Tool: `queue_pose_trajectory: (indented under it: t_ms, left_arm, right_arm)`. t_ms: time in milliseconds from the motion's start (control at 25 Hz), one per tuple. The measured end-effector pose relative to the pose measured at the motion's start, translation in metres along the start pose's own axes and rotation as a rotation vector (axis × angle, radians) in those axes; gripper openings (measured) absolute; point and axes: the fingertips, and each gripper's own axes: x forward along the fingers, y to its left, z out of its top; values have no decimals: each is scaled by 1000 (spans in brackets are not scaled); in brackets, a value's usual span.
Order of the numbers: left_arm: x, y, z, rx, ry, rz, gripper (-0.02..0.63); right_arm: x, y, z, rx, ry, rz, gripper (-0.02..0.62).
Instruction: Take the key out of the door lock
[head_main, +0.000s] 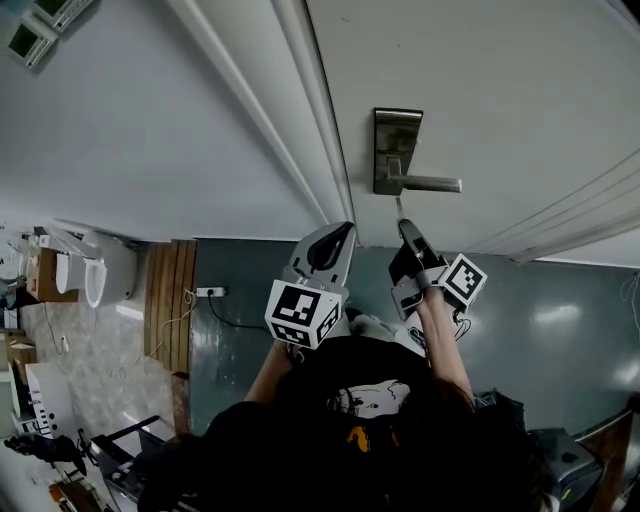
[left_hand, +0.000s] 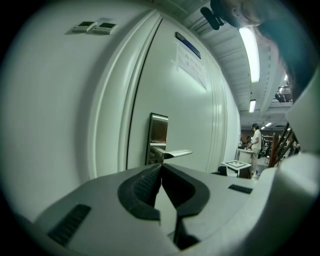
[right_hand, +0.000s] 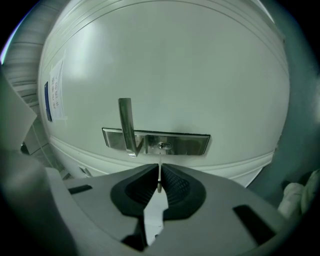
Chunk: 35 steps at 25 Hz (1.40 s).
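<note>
A steel lock plate (head_main: 397, 150) with a lever handle (head_main: 430, 183) sits on the white door (head_main: 500, 90). My right gripper (head_main: 405, 226) is just below the plate, shut on a small silver key (head_main: 398, 209). In the right gripper view the key (right_hand: 159, 172) stands on edge between the pads. Its tip points at the keyhole (right_hand: 163, 145) with a short gap, so it is out of the lock. My left gripper (head_main: 335, 236) hangs to the left near the door frame, shut and empty (left_hand: 161, 169). From the left gripper view the plate (left_hand: 158, 135) shows edge-on.
The door frame (head_main: 300, 110) and a grey wall (head_main: 130, 140) lie left of the lock. A paper notice (left_hand: 190, 62) hangs on the door. A power strip (head_main: 208, 292) lies on the floor at the wall. A person (left_hand: 256, 145) stands far off in the room.
</note>
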Motion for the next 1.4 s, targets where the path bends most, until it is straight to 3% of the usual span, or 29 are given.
queue_pose_trajectory:
  t_ms: [640,1000,1400]
  left_arm:
    - [-32,7,-10,28,35,40,9]
    - [-90,38,-22,-7,14,47,9]
    - [-160,39,-36,-19,-18,-32,9]
  right_arm:
    - [-2,7,-29,-69,45,-11,20]
    - [-12,22,-84,-153,43,-25,20]
    - [-51,46,-160,-262,8,-36,20]
